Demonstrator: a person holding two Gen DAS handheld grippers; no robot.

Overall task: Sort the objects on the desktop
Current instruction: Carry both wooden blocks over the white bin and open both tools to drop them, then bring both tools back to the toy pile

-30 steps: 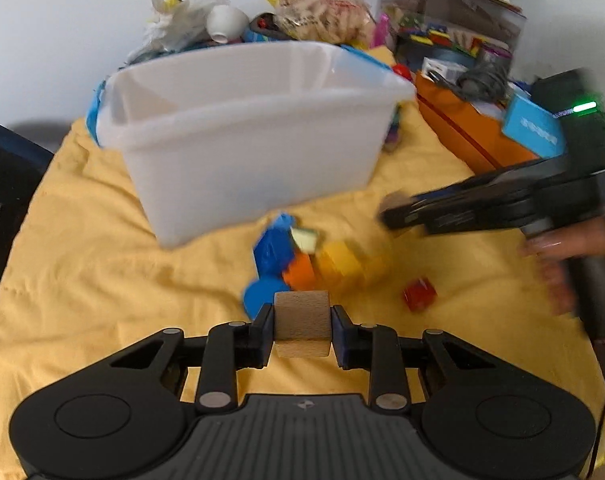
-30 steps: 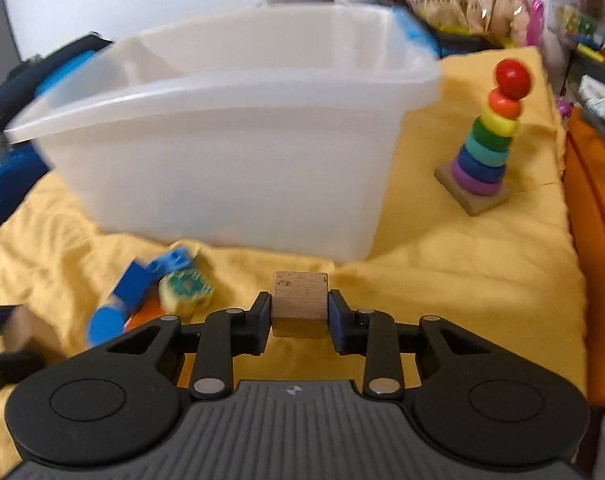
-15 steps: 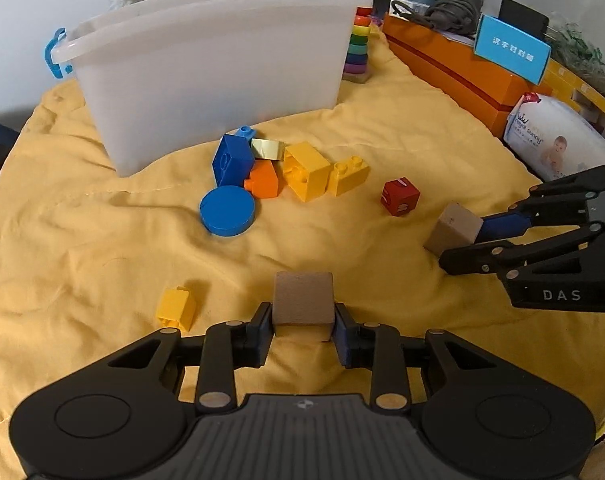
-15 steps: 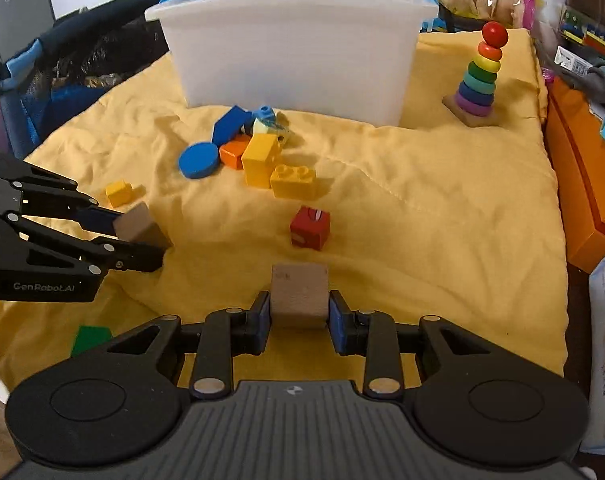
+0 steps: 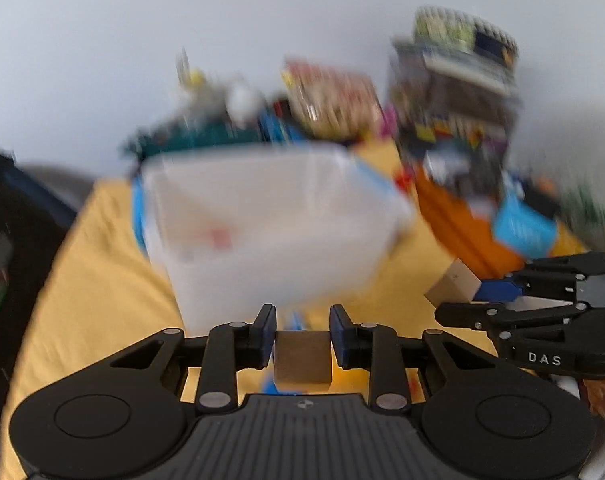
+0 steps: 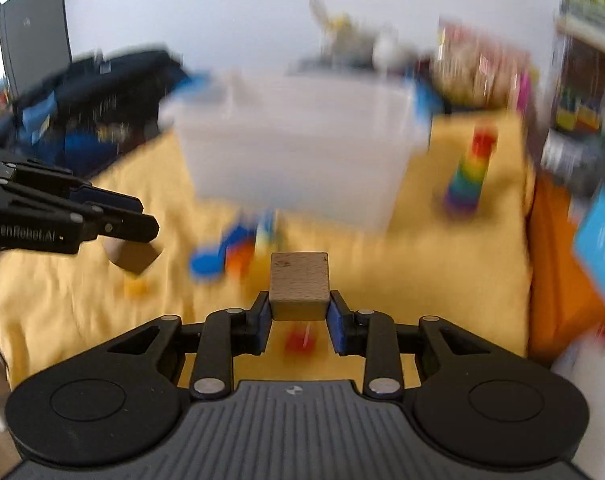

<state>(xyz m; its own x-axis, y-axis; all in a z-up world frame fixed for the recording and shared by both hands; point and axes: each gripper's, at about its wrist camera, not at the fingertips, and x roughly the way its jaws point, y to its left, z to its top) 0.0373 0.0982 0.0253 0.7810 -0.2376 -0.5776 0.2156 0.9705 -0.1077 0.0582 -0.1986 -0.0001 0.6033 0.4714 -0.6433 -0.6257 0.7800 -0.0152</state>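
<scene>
Both views are motion-blurred. My left gripper [image 5: 302, 330] holds a plain wooden cube [image 5: 302, 357] low between its blue pads, in front of the white plastic bin [image 5: 270, 224]. My right gripper [image 6: 299, 314] is shut on a second wooden cube [image 6: 299, 285]; it shows at the right of the left wrist view [image 5: 452, 285]. The left gripper and its cube [image 6: 132, 256] show at the left of the right wrist view. Blue, orange and yellow blocks [image 6: 230, 256] and a red block [image 6: 299, 340] lie on the yellow cloth before the bin [image 6: 298, 160].
A rainbow ring stacker [image 6: 468, 172] stands right of the bin. An orange box [image 5: 458, 224] with a blue card [image 5: 522, 228] and stacked clutter sit at the right. Bags and snacks lie behind the bin. A dark bag [image 6: 98, 100] is at the far left.
Both grippers have lifted and swung toward the bin, each still carrying its wooden cube. The views now look higher, at the bin and wall.
</scene>
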